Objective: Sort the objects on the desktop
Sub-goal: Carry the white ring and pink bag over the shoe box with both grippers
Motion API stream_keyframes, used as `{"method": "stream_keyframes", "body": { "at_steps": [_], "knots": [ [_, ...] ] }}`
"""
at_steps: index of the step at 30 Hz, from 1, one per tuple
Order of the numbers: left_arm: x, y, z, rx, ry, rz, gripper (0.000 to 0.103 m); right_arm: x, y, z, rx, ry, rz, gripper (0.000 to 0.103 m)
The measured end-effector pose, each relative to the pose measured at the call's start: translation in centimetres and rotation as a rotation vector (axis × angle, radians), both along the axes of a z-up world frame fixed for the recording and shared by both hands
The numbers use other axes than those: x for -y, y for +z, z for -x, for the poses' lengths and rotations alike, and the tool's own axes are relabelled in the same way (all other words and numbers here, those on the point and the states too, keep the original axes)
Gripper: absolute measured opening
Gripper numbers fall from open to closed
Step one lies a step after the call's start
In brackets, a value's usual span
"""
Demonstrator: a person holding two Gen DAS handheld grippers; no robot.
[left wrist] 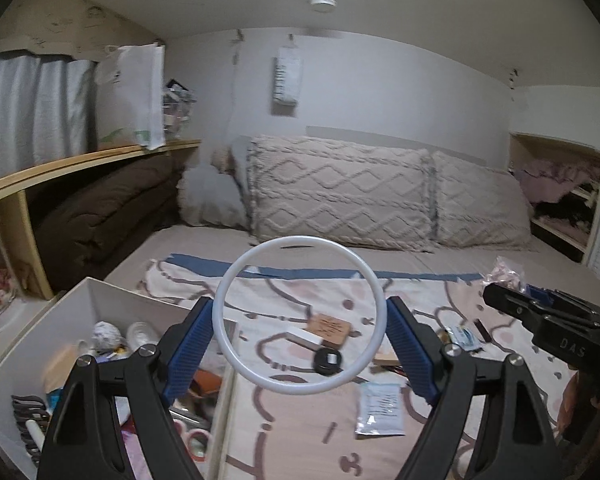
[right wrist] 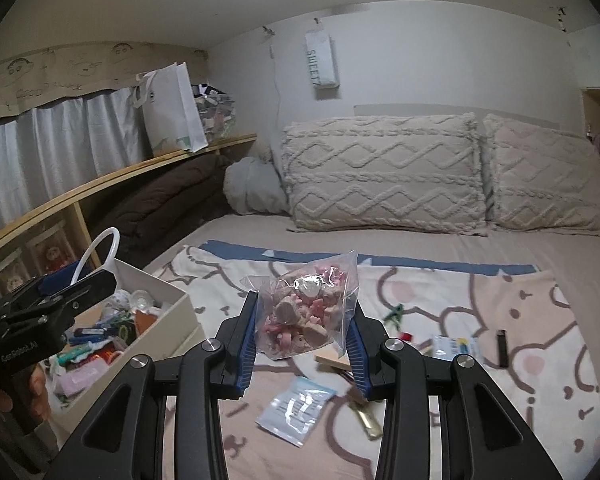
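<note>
My left gripper (left wrist: 300,332) is shut on a white ring (left wrist: 228,280), held upright above the bed beside the white box (left wrist: 112,292). The ring also shows in the right wrist view (right wrist: 96,246), with the left gripper (right wrist: 60,300) over the box (right wrist: 168,336). My right gripper (right wrist: 304,332) is shut on a clear bag of pink and beige trinkets (right wrist: 308,312), lifted above the blanket. The right gripper also shows at the right of the left wrist view (left wrist: 540,312), with the bag (left wrist: 508,272) behind it.
The box holds several small items. On the patterned blanket (right wrist: 440,292) lie a foil sachet (right wrist: 296,408), a green clip (right wrist: 396,314), a black stick (right wrist: 502,342), a brown card (left wrist: 328,328) and a black round piece (left wrist: 329,361). Pillows (right wrist: 384,176) lie behind.
</note>
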State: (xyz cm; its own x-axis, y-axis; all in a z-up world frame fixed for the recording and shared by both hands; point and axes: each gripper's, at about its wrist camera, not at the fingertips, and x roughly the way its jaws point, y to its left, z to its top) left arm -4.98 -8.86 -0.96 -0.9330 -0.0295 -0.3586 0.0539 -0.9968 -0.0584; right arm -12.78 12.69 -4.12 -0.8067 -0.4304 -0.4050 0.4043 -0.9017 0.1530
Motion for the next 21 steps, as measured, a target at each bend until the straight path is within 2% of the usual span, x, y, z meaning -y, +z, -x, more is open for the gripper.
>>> {"method": "stream_keyframes", "body": {
  "at_steps": [11, 17, 21],
  "knots": [
    [6.0, 0.7, -1.4, -0.024, 0.138, -0.009, 0.085, 6.4, 2.0, 0.4, -0.007, 0.090, 0.031, 0.040],
    [10.8, 0.4, -2.4, -0.037, 0.225, -0.112, 0.085, 9.7, 2.5, 0.4, 0.001, 0.143, 0.027, 0.040],
    [13.8, 0.0, -3.2, -0.046, 0.305, -0.138, 0.085, 12.2, 2.5, 0.2, 0.012, 0.181, 0.012, 0.040]
  ]
}}
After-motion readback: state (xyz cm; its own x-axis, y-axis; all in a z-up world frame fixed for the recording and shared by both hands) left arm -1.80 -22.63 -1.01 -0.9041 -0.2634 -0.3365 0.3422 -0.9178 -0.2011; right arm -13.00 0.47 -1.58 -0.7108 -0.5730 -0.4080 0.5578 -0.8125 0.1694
